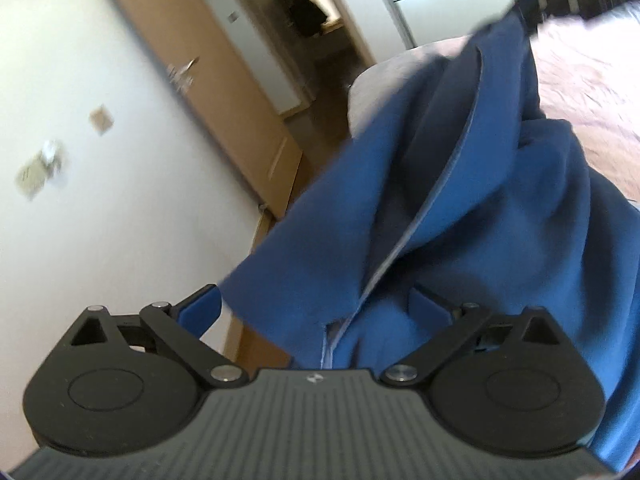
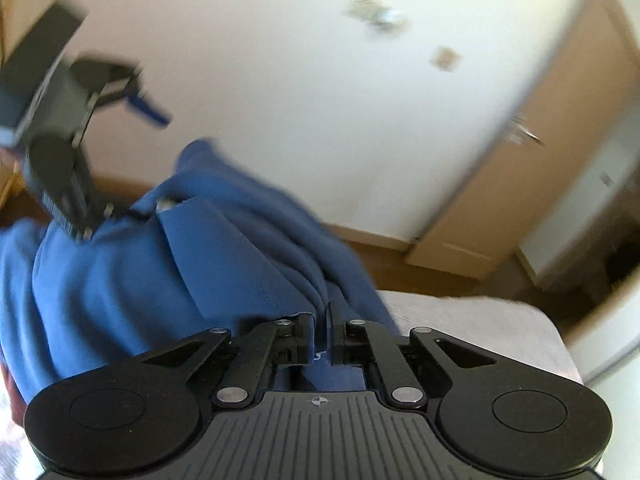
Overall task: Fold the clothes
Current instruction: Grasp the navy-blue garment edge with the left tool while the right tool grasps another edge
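The wall (image 2: 280, 80) fills most of the right wrist view, white, with two blurred plates fixed on it; in the left wrist view it takes the left side. A tan door (image 1: 224, 92) with a metal handle stands beside it, and past the door a dim hallway (image 1: 320, 40) runs back. Below lies the bed (image 2: 480, 328), a pale grey corner of it showing in the right wrist view, with a pinkish textured cover (image 1: 592, 80) across it in the left wrist view. The blue garment (image 1: 460, 200) (a soft, fleecy thing with a lighter hem running along one folded edge) is lifted above the bed, draped in thick folds between the two tools and hanging well off the surface. The left gripper (image 1: 316, 308) has its jaws wide apart, with cloth lying across the gap and over the right finger; in the right wrist view it shows up at the upper left, blurred, one blue finger free in the air and the other sunk into the garment. The right gripper (image 2: 320, 332) has its jaws drawn nearly together, clamped on a bunched edge of the garment that runs straight up out of the narrow slit between them
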The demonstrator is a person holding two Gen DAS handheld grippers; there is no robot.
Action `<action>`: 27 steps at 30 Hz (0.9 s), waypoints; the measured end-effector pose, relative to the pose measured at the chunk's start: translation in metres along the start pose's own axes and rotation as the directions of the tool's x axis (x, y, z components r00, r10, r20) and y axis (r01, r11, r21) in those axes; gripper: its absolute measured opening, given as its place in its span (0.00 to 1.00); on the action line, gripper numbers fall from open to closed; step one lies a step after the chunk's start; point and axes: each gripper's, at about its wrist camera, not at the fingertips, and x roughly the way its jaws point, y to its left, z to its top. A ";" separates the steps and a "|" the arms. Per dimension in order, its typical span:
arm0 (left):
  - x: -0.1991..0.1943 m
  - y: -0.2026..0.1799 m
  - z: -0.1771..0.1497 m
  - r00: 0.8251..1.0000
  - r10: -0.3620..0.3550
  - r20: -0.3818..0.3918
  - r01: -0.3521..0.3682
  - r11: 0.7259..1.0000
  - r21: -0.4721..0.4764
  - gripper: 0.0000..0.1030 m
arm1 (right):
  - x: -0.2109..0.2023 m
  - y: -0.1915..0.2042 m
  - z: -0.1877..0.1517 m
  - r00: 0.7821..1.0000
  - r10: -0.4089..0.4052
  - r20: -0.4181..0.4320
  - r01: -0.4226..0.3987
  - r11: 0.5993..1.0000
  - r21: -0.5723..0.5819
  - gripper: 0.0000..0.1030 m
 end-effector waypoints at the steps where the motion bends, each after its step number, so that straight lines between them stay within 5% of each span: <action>1: 0.000 -0.005 0.006 1.000 -0.004 0.017 0.004 1.000 0.031 0.89 | -0.013 -0.009 -0.003 1.000 -0.009 0.006 0.009 0.999 0.050 0.03; 4: -0.005 -0.027 0.026 0.997 -0.022 0.071 0.010 0.986 0.164 0.88 | -0.049 -0.018 -0.017 0.999 -0.051 0.019 0.048 0.990 0.129 0.03; 6: -0.002 -0.041 0.036 0.997 -0.019 0.074 0.000 0.971 0.240 0.77 | -0.070 -0.019 -0.025 0.997 -0.079 0.021 0.074 0.981 0.177 0.03; 8: 0.000 -0.052 0.045 0.998 -0.043 0.048 0.029 0.968 0.249 0.43 | -0.095 -0.020 -0.034 0.994 -0.104 0.025 0.095 0.969 0.229 0.02; 11: -0.017 -0.074 0.059 0.994 -0.077 0.073 0.055 0.964 0.259 0.10 | -0.129 -0.017 -0.037 0.991 -0.131 0.026 0.119 0.952 0.283 0.02; 19: -0.122 -0.148 0.101 0.974 -0.128 0.188 0.069 0.954 0.293 0.02 | -0.254 -0.009 -0.082 0.972 -0.232 -0.039 0.228 0.885 0.407 0.00; 27: -0.257 -0.279 0.156 0.926 -0.310 0.215 0.203 0.889 0.411 0.02 | -0.410 0.023 -0.185 0.944 -0.304 -0.129 0.326 0.797 0.509 0.00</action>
